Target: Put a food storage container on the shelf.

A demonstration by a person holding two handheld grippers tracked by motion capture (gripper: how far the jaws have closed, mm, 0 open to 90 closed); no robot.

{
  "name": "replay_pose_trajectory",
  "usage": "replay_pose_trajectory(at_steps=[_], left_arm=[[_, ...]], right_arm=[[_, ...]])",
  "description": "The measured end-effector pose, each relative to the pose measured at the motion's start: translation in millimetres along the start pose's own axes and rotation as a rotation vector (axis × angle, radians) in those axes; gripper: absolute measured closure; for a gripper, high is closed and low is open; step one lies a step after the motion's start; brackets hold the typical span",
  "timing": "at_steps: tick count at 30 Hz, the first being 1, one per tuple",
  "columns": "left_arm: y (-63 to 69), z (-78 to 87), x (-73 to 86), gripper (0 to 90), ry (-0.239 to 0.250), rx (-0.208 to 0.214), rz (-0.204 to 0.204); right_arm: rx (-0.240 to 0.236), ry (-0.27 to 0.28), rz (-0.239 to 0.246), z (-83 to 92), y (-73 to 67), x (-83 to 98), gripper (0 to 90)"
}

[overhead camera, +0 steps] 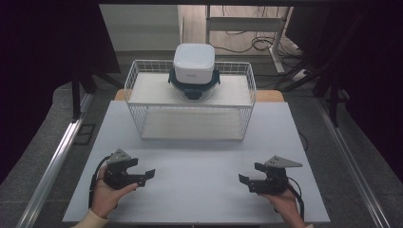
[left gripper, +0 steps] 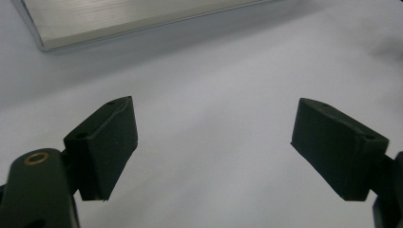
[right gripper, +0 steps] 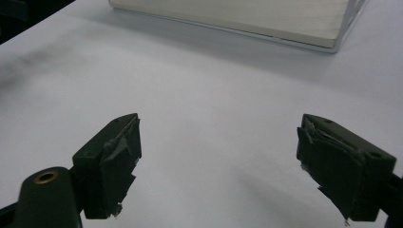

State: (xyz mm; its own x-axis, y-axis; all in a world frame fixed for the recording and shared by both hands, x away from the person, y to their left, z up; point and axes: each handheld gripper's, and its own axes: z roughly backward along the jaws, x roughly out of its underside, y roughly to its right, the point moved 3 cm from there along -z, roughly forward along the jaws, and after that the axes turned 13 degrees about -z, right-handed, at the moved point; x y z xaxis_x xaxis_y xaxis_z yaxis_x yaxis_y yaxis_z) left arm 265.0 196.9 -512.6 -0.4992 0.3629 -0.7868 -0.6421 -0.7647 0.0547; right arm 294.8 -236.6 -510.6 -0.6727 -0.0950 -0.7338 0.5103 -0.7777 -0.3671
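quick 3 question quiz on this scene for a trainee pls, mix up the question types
1. True or false: the left claw holds the white box.
2. What does the lidded container stand on? A) the table B) the top shelf of the wire rack C) the floor
3. How do the jaws of the right claw stand?

Key: 1 false, it is empty over the table. 2 B, with the white box stacked on top of it. 3 open, nothing between them.

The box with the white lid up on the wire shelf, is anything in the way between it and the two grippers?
Nothing lies on the bare table between them. The left gripper and right gripper sit low near the front edge, jaws open and empty. The box stands on top of the wire shelf, whose low wire rim passes in front of it.
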Motion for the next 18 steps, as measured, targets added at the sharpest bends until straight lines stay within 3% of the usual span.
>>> replay_pose_trajectory(at_steps=[4, 10, 16, 18], left_arm=[[-0.3, 1.3, -0.5, 15.4, 0.008, -0.003, -0.007], [-1.9, 1.7, -2.1, 15.4, 0.022, -0.023, -0.011], [1.9, -0.8, -3.2, 15.6, 0.017, -0.025, -0.020], [1.9, -0.5, -1.8, 15.5, 0.012, -0.032, -0.023]], right_arm=[[0.007, 0.007, 0.019, 1.4, -2.4, -0.2, 15.3], [-0.036, 0.039, 0.071, 5.0, -7.9, -1.7, 14.4], [-0.026, 0.028, 0.051, 3.0, -6.4, -3.0, 13.7], [-0.052, 0.037, 0.054, 3.3, -7.3, -4.5, 12.9]])
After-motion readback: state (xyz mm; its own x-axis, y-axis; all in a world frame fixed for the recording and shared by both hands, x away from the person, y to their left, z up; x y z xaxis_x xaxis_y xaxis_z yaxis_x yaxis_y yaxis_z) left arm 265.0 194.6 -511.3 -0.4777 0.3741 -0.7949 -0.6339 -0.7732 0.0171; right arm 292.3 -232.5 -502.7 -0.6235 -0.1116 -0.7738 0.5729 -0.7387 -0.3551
